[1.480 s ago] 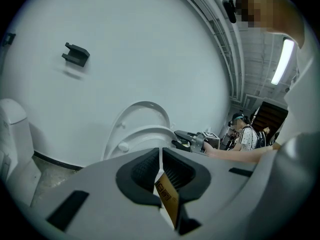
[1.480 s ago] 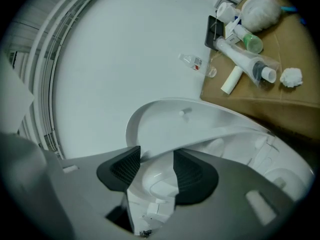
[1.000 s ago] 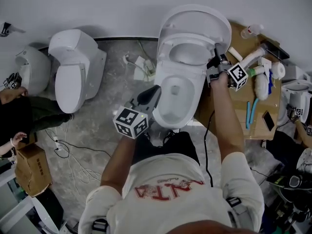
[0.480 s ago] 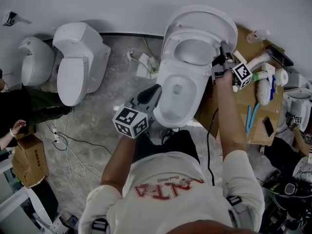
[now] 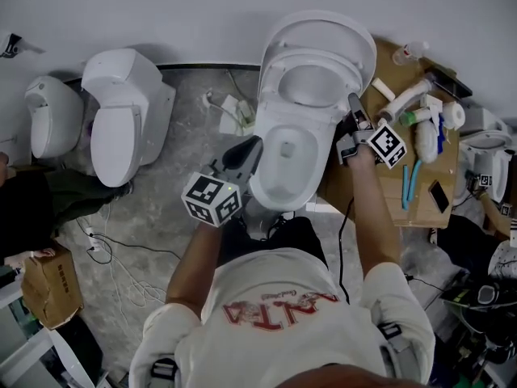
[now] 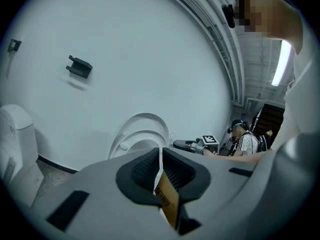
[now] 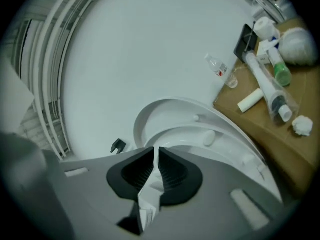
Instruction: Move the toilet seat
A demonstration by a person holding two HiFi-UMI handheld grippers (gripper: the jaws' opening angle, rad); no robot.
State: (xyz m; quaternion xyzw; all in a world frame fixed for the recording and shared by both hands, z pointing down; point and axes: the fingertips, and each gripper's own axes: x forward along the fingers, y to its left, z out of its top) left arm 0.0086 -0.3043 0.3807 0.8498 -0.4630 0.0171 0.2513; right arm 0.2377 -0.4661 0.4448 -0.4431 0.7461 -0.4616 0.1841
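Note:
The white toilet (image 5: 271, 186) stands in front of me with its seat ring (image 5: 279, 71) and lid (image 5: 323, 24) both raised against the wall. My right gripper (image 5: 354, 103) hangs just off the seat's right edge, apart from it; its jaws have just been closing and nothing is between them. My left gripper (image 5: 252, 145) is shut and empty beside the bowl's left rim. The left gripper view looks over its shut jaws (image 6: 160, 156) at the upright seat (image 6: 142, 136) and the right gripper (image 6: 181, 145). In the right gripper view, the seat (image 7: 200, 134) rises behind the shut jaws (image 7: 156, 156).
Two more white toilets (image 5: 121, 111) (image 5: 48, 124) stand at the left. A brown table (image 5: 420, 204) to the toilet's right carries bottles, tubes and a phone. Cables (image 5: 121, 257) trail over the floor, and a cardboard box (image 5: 48, 285) sits at lower left.
My right gripper has come off the raised seat's right edge, drawn back toward me and closed its jaws. The left gripper has stayed beside the bowl.

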